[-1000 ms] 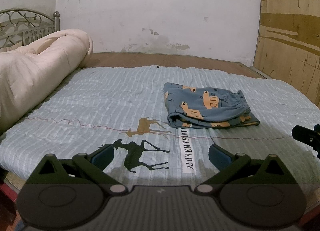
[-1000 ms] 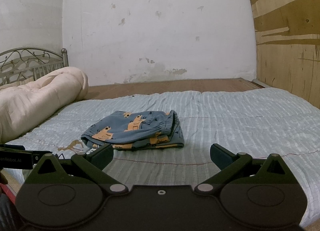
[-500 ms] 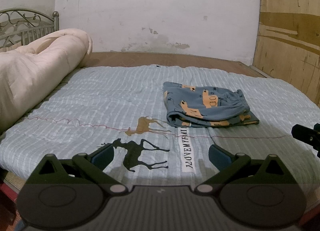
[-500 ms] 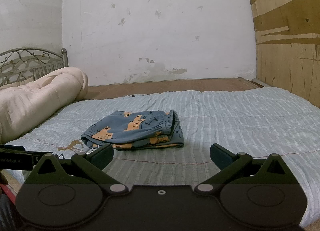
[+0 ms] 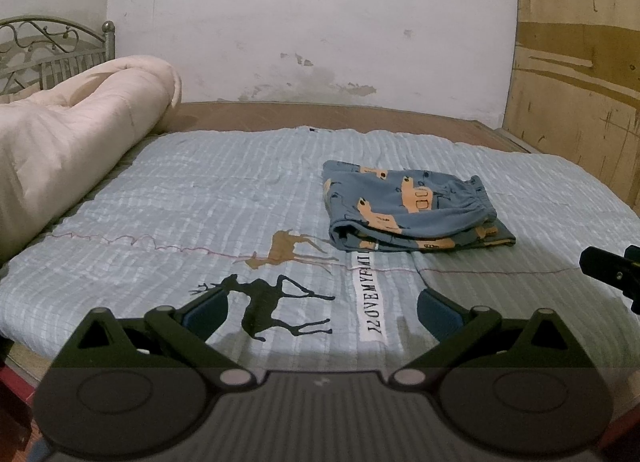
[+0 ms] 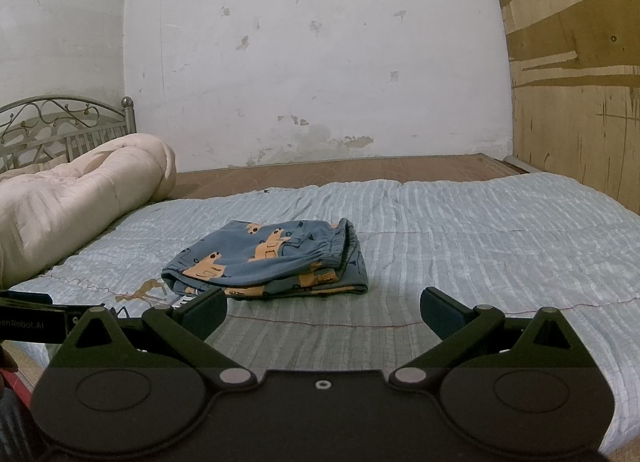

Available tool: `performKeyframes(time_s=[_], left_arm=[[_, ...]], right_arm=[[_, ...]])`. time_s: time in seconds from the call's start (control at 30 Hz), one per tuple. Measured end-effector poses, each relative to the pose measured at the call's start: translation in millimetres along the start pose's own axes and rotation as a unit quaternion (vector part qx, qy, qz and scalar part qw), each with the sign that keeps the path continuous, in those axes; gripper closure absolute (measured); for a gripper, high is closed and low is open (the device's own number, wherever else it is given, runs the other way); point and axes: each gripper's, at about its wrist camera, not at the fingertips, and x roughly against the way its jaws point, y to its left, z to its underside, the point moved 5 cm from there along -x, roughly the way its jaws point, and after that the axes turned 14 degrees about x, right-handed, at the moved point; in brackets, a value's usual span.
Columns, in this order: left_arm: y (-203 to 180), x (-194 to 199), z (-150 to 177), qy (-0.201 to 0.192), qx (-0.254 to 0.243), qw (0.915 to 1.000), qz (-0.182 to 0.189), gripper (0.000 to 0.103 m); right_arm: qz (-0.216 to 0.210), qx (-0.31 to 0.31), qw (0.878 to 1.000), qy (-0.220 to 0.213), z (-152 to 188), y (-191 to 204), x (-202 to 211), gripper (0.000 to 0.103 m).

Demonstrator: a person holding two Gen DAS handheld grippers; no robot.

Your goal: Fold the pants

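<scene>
Pants [image 5: 412,214] folded mid-quilt [image 5: 200,202], well clear of edges; both grippers' jaws apart, empty.

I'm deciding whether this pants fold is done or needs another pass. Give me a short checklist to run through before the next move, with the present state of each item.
1. Pants folded into a compact stack: ok, layered bundle with the waistband on the right side.
2. Edges lined up: not ok, lower layers stick out past the top fold on the right and near side.
3. Left claw open and empty: ok.
4. Right claw open and empty: ok.
5. Both claws clear of the pants: ok, each sits short of the near edge.
6. Blue quilt flat around the pants: ok; the rolled cream duvet lies well to the left.
</scene>
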Motion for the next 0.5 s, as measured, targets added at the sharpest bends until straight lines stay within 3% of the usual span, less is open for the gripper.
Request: performKeyframes(time_s=[0.5], left_arm=[[-1.1,-2.1,0.8,0.006,-0.003,1.0,0.003,0.001]], right_arm=[[0.0,-0.004,1.0,0.005,4.8,0.5,-2.8,0.001]])
